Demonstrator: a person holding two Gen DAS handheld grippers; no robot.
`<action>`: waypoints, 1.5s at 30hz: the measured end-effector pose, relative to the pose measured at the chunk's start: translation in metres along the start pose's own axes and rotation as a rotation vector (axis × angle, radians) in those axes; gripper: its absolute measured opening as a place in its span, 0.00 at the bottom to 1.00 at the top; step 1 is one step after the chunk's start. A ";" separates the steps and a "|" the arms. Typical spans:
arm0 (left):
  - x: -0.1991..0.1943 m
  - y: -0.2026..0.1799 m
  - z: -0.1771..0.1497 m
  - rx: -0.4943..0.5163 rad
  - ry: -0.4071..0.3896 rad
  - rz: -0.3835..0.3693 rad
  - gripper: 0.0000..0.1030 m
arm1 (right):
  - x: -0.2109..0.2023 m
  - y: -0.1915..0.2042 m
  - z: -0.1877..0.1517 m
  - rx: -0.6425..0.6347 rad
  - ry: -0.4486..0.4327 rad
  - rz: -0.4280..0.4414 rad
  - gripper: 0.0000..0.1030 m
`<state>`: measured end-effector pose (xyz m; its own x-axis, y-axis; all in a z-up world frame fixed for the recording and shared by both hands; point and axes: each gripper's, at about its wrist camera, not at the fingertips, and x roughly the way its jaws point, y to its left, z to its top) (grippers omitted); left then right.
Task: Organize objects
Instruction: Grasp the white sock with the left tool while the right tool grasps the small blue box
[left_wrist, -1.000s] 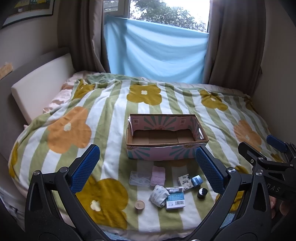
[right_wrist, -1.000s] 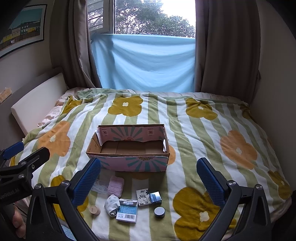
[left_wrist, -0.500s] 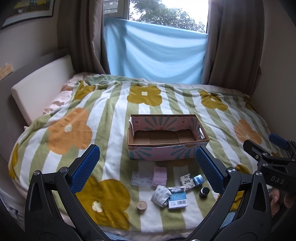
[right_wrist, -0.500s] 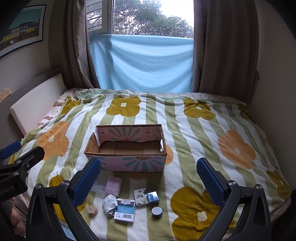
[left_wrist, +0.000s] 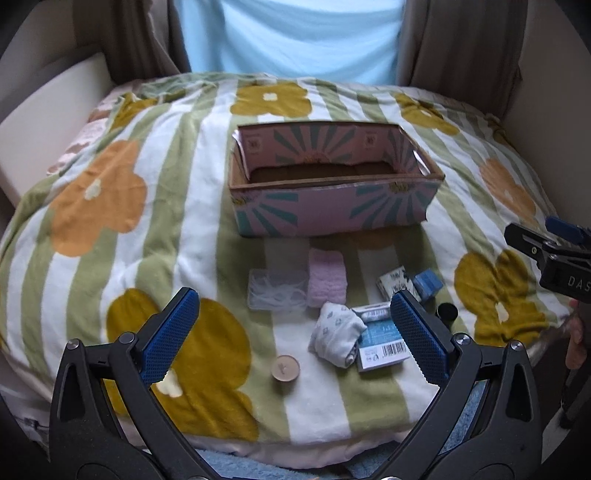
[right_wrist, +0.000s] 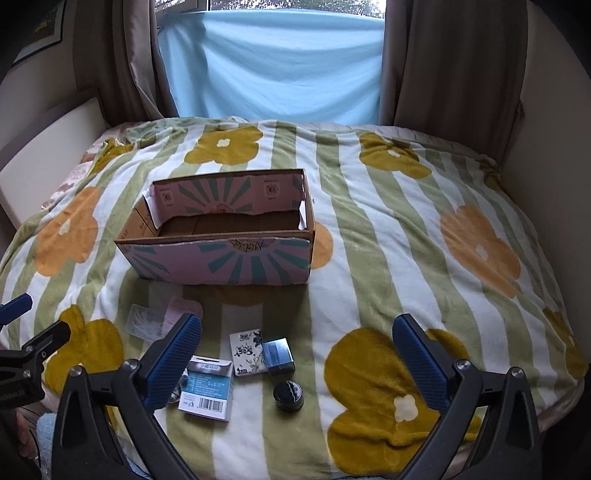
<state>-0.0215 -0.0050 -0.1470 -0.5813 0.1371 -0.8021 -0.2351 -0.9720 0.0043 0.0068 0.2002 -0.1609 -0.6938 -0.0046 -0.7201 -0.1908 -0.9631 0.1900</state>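
Note:
An open pink cardboard box (left_wrist: 332, 206) (right_wrist: 221, 258) stands empty on the bed. In front of it lie a clear plastic case (left_wrist: 277, 294), a pink cloth (left_wrist: 327, 282), a rolled white sock (left_wrist: 336, 334), a blue-white carton (left_wrist: 382, 341) (right_wrist: 207, 391), a patterned card box (right_wrist: 246, 352), a small blue box (right_wrist: 277, 356), a black jar (right_wrist: 288, 396) and a tealight candle (left_wrist: 285, 368). My left gripper (left_wrist: 295, 336) is open above the sock and the case. My right gripper (right_wrist: 297, 369) is open above the small boxes and the jar.
The flowered, striped blanket (left_wrist: 147, 221) covers the bed. A padded headboard (left_wrist: 37, 125) stands on the left, a wall on the right. Curtains and a blue sheet (right_wrist: 273, 70) hang behind. The bed's front edge is just below both grippers.
Both grippers have moved forward and down toward the small objects, which now look larger. The jaws have stayed open. Nothing on the bed has moved.

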 end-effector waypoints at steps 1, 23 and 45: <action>0.011 -0.004 -0.004 0.016 0.027 -0.013 1.00 | 0.009 -0.001 -0.004 -0.003 0.014 0.000 1.00; 0.148 -0.021 -0.048 0.080 0.337 -0.174 0.89 | 0.145 0.009 -0.065 -0.083 0.248 0.085 0.72; 0.161 -0.014 -0.050 0.026 0.362 -0.265 0.43 | 0.151 0.012 -0.075 -0.061 0.258 0.170 0.32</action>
<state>-0.0722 0.0214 -0.3060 -0.1888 0.3005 -0.9349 -0.3617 -0.9064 -0.2183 -0.0480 0.1678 -0.3176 -0.5119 -0.2279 -0.8283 -0.0398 -0.9569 0.2878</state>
